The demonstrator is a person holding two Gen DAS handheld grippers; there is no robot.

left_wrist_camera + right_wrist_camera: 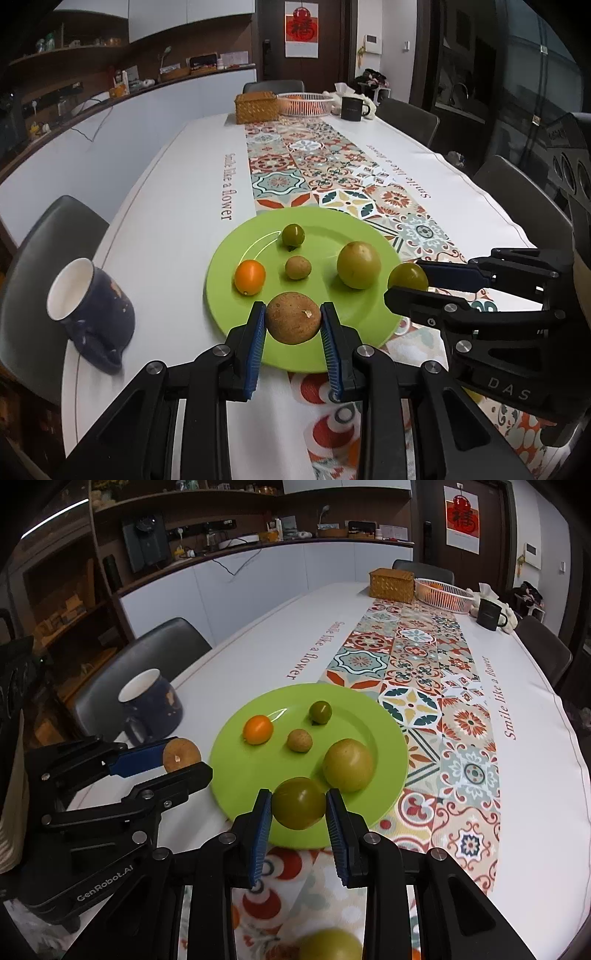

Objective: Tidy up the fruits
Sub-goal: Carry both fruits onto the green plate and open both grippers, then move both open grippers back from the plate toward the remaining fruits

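Note:
A green plate (332, 236) (384, 723) lies on the patterned runner. On it are an orange fruit (250, 277) (258, 729), a small dark green fruit (293, 235) (320, 712), a small brown fruit (297, 267) (300, 740) and a large yellow-green fruit (358, 264) (348, 765). My left gripper (293, 323) (184, 760) is shut on a rough brown fruit (293, 317) (181, 755) above the plate's near edge. My right gripper (299, 805) (406, 282) is shut on a green fruit (299, 803) (407, 277) above the plate's near right edge.
A dark blue mug (92, 308) (149, 701) stands left of the plate. Another yellow-green fruit (330, 944) lies on the runner near me. At the table's far end are a wicker box (256, 107), a white basket (304, 102) and a black mug (352, 108). Chairs surround the table.

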